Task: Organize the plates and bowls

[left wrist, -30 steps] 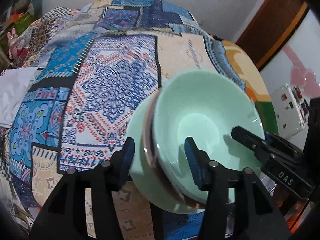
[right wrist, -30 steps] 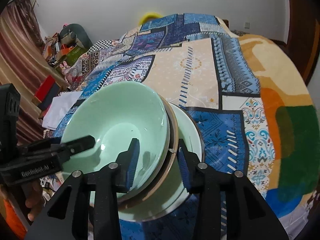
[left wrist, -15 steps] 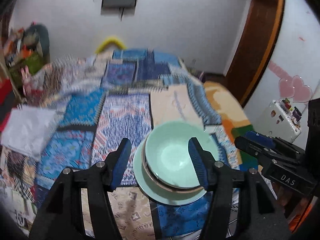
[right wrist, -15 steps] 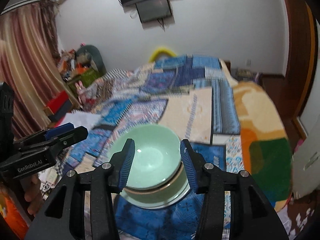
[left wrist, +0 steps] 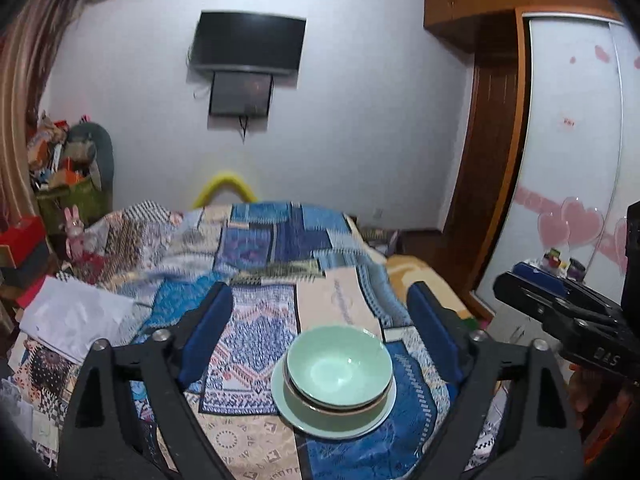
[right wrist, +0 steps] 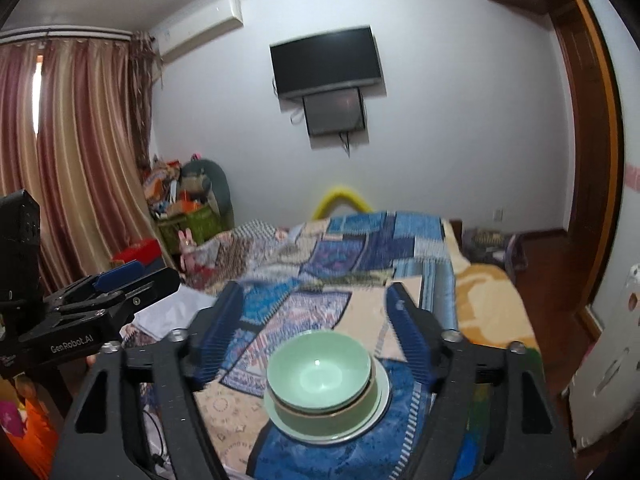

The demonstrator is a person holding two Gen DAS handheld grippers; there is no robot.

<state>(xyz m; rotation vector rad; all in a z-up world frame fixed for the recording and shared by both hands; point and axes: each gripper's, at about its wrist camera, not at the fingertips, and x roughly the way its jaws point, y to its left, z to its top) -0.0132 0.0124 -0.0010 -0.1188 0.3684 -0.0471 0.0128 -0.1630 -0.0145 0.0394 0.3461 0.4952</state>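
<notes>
Both tools have let go and pulled back. The left tool (left wrist: pixel 320 320) and right tool (right wrist: pixel 314 328) each had a jaw inside the top bowl's rim a second ago; their jaws have just been opening, and now each pair stands wide apart with nothing between the blue pads, only air and a view down onto the stack. Neither touches the crockery.

Nearest in both views, the stack sits on the bed's blue patchwork quilt (left wrist: pixel 256 248), on a dark blue patch near the foot end. Bottom: a pale green round ceramic plate (left wrist: pixel 304 420). On it, a pale green bowl with a brownish rim (right wrist: pixel 320 410). Nested inside that, a second pale green ceramic bowl (left wrist: pixel 340 364). There may be a third thin piece between them; the rim lines are too fine to count.

Judgement: stacking looks finished, release done, and nothing else to sort shows on the bed.

Orientation: all pieces are round, so there is no long axis across the bed. The stack's axis runs vertical and the bowls open upward, sitting level, centred on the plate or a touch off toward the far side.

Further back: white paper or cloth (left wrist: pixel 76 320) at the bed's left edge, then a wall-mounted black TV (left wrist: pixel 248 44).
</notes>
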